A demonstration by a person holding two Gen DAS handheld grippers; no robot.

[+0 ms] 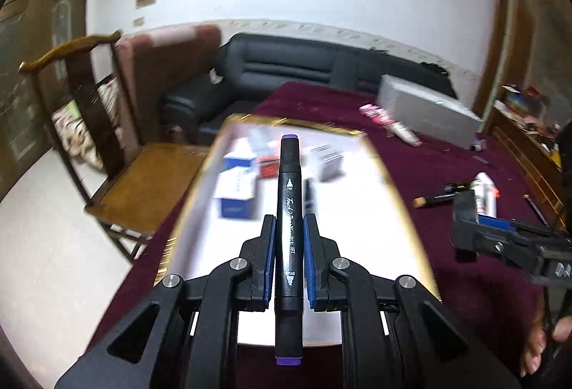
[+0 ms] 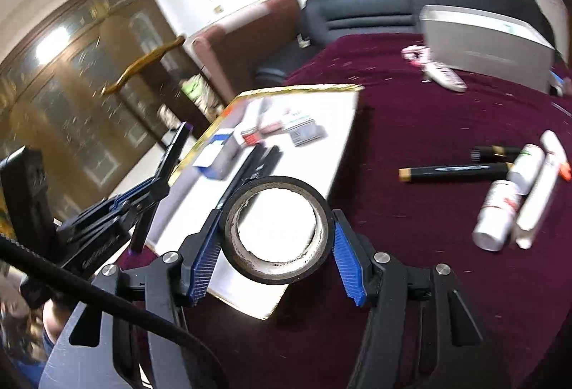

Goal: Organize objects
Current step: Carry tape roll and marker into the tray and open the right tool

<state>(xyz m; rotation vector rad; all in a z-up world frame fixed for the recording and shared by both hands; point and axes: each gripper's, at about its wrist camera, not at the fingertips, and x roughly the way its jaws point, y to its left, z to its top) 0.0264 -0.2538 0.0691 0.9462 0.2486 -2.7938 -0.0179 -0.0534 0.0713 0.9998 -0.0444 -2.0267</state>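
My left gripper (image 1: 289, 224) is shut on a black marker with purple caps (image 1: 289, 207), which points forward over the white tray with a gold rim (image 1: 361, 210). My right gripper (image 2: 275, 210) is shut on a roll of black tape (image 2: 274, 232), held over the tray's (image 2: 321, 139) near right corner. In the tray lie several small boxes, among them a blue-and-white one (image 1: 237, 190), and dark markers (image 2: 262, 160). The left gripper (image 2: 171, 153) with its marker shows at the left of the right wrist view. The right gripper (image 1: 464, 210) shows at the right edge of the left wrist view.
The tray rests on a maroon tablecloth (image 2: 429, 246). To its right lie a gold-capped black marker (image 2: 454, 173), white tubes and bottles (image 2: 514, 196) and a grey box (image 2: 486, 42). A wooden chair (image 1: 107, 146) and a dark sofa (image 1: 304, 67) stand beyond the table.
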